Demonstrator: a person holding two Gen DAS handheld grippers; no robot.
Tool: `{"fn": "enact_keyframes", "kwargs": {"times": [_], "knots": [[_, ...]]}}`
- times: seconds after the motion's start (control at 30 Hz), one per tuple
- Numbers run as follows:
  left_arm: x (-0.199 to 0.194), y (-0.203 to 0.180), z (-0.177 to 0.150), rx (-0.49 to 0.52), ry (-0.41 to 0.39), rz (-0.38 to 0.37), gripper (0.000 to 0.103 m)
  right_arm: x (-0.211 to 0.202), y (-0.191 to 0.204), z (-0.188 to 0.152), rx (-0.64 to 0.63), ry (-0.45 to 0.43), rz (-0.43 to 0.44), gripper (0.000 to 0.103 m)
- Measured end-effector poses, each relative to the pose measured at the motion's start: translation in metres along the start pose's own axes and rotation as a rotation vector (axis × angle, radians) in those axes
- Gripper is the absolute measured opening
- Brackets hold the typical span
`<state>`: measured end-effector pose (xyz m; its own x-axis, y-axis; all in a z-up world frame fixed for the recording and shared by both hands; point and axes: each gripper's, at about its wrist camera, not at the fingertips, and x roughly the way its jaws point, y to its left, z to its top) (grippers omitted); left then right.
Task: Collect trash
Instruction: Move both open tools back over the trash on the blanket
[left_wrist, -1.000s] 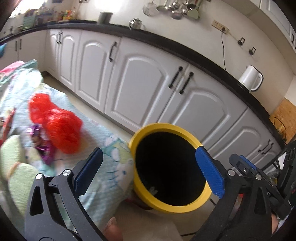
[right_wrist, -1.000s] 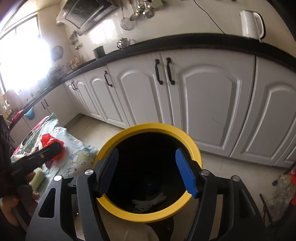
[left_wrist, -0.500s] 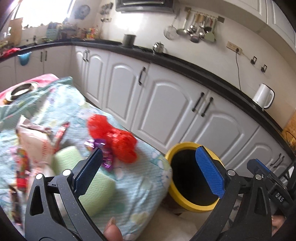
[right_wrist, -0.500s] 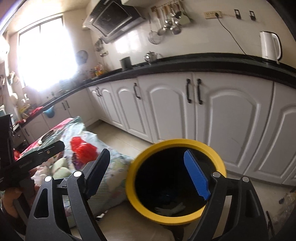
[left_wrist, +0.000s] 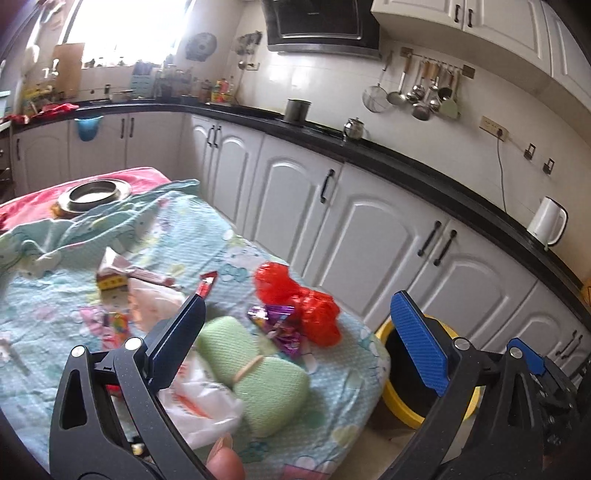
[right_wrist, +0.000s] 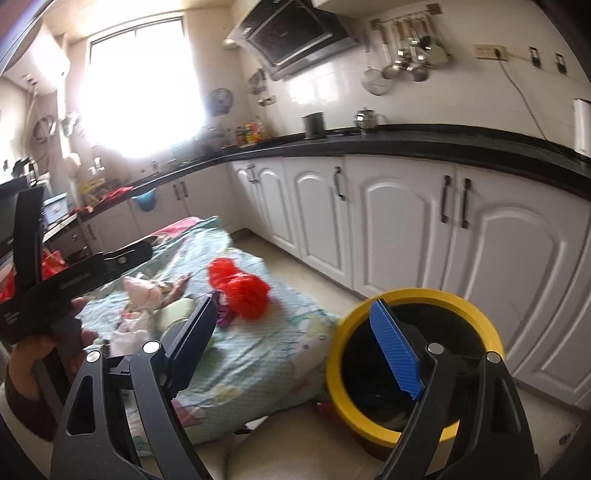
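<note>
Left gripper (left_wrist: 295, 332) wide apart, nothing between its dark and blue pads, aimed over a low table draped in a pale blue cartoon-print cloth (left_wrist: 229, 247). Strewn on that cloth: a crumpled red plastic bag (left_wrist: 303, 302), touching a purple foil wrapper (left_wrist: 277, 325), beside a rolled pale green towel bound with a rubber band (left_wrist: 255, 369), plus a white plastic bag with orange print (left_wrist: 199, 402) and blurred small packets farther left, possibly snack wrappers. Right gripper (right_wrist: 295, 339) opening, jaws empty, hanging just over the round yellow-rimmed black trash bin (right_wrist: 413, 299) on the floor beside the table corner. White cabinet doors (right_wrist: 399, 229) behind, under a black countertop (right_wrist: 424, 142).
</note>
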<state>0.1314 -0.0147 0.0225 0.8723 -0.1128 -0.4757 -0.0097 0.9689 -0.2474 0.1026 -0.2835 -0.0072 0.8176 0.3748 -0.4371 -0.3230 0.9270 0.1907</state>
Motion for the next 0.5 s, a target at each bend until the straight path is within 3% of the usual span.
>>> {"fn": "enact_keyframes", "kwargs": {"times": [0.5], "knots": [[-0.030,0.069,0.011,-0.107,-0.070,0.120,0.092,0.022,0.082,0.006,-0.108,0.046,0.156,0.083]]}}
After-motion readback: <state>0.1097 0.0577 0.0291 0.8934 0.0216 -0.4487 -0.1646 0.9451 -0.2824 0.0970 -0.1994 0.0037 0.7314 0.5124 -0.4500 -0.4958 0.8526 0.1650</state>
